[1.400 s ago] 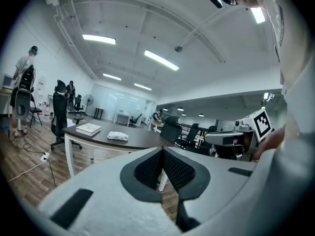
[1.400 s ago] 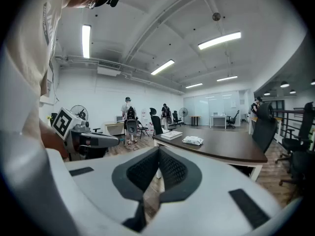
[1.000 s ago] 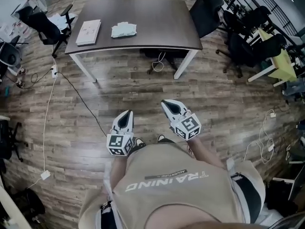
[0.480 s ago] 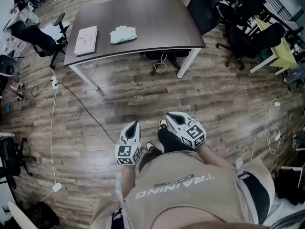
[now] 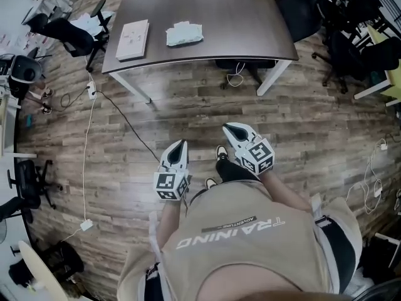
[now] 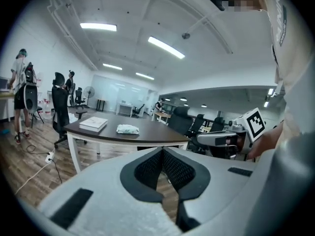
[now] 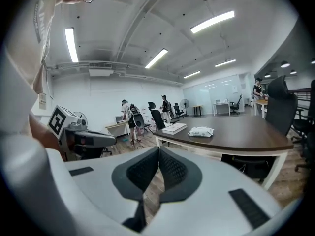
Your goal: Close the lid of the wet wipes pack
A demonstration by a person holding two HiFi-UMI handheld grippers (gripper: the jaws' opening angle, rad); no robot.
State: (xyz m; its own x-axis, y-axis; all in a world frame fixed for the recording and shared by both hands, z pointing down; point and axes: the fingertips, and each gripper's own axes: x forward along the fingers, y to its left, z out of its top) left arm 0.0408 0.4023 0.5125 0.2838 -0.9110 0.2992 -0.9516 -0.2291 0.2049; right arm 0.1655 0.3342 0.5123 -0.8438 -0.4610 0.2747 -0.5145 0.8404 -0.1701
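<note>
The left gripper [image 5: 180,144] is holding its jaws pressed together, tip to tip, with nothing between them. The right gripper [image 5: 228,128] is doing the same, jaws closed and empty. Both are hanging over the floor [image 5: 188,115], side by side and apart, tips pointing toward the table [image 5: 244,24].

The pack [image 5: 184,34] is lying on the table well ahead of both pairs of jaws, touching neither. In the left gripper view it is showing above and left of the closed tips. In the right gripper view it is showing above and right of them. It is too small to tell how its lid is sitting. A book [image 5: 133,39] is lying near the pack, on its left as seen from the jaws.
</note>
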